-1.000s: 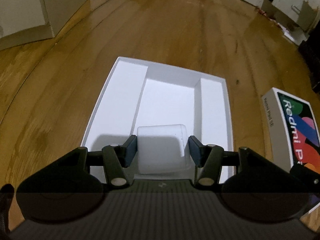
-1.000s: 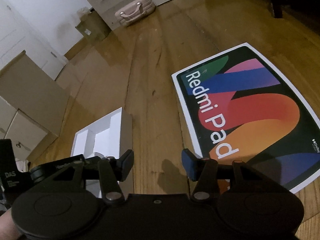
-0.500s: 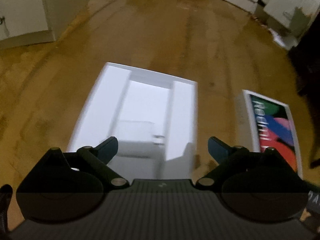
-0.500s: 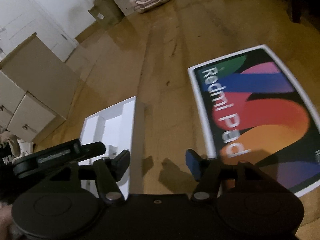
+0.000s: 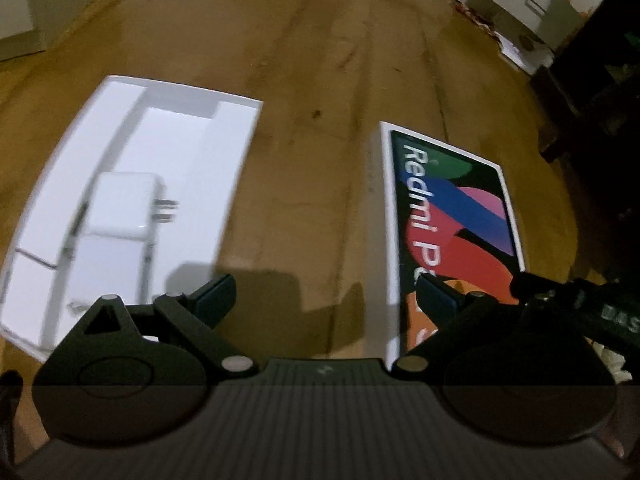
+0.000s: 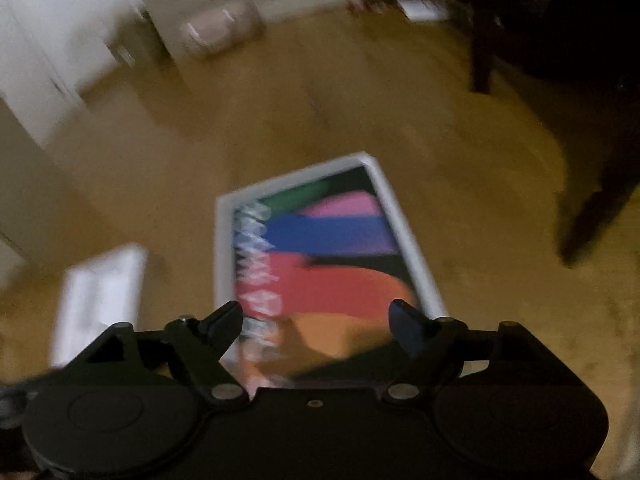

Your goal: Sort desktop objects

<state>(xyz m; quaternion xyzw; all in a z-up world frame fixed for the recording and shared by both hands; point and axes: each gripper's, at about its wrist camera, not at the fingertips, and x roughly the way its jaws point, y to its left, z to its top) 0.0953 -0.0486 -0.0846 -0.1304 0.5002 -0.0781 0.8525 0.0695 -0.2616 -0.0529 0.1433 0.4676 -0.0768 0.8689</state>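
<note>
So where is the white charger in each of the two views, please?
Left wrist view: the charger lies at centre left in the middle channel of the white tray, prongs pointing right.
Right wrist view: not discernible; the tray is a blurred white patch at lower left.
Shared landmark: the Redmi Pad box, right of the tray in both.
</note>
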